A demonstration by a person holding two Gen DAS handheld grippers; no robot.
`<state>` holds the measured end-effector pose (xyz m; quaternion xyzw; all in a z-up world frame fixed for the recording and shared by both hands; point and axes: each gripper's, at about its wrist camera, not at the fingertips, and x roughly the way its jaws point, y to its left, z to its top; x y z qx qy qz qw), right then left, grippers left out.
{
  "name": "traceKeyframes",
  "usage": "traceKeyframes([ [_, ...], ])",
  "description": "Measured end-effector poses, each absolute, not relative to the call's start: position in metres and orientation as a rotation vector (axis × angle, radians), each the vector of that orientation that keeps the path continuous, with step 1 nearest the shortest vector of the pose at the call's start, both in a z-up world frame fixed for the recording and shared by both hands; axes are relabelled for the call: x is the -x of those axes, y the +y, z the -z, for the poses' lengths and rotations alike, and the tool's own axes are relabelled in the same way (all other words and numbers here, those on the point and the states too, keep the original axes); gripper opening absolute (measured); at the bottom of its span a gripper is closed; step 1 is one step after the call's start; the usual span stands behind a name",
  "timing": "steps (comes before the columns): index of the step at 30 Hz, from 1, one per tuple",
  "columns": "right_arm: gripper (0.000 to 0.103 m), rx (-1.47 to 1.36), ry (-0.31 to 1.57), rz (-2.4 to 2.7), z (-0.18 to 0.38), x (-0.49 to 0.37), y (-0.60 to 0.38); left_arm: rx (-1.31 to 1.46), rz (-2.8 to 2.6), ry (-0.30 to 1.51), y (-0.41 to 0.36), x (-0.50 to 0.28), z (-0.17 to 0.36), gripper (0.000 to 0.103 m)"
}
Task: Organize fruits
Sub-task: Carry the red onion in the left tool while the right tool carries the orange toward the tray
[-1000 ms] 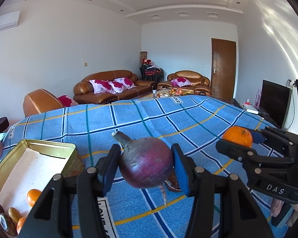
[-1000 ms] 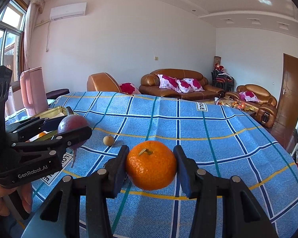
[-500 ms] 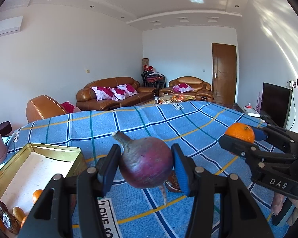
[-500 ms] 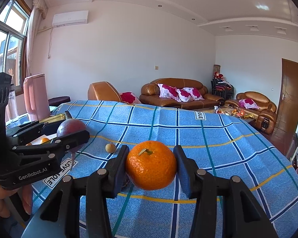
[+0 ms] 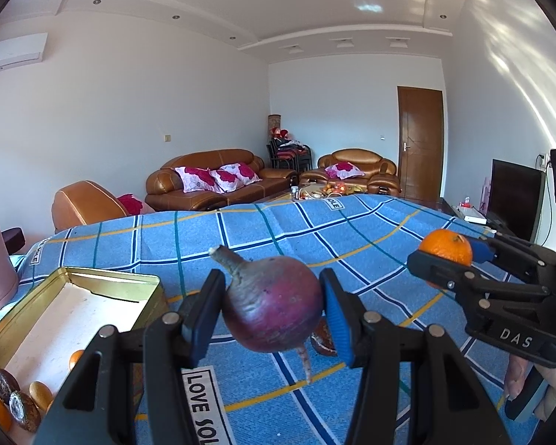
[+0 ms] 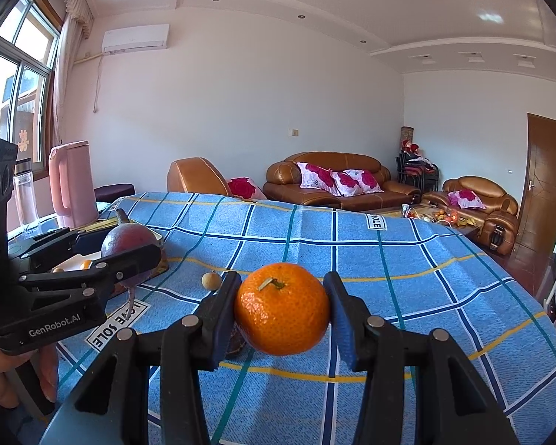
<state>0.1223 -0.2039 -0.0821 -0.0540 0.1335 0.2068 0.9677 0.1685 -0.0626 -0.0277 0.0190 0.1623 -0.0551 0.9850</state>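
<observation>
Now | left tongs (image 5: 272,317) gripping beet (image 5: 276,304), tin (image 5: 92,278) lying nearer, lower-left | right tongs (image 6: 281,309) clamping orange (image 6: 282,309), farther away

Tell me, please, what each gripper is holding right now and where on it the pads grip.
The left gripper clamps the purple root vegetable across its round middle, stem up; the right gripper clamps the orange by its sides.
</observation>
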Motion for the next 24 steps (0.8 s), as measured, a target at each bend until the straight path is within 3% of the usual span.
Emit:
traceKeyframes([
  [24, 0.048, 0.127, 0.292, -0.506, 0.084, -0.107, -0.164, -0.018, 0.113, 0.353, -0.035, -0.146, 0.029, 0.054],
])
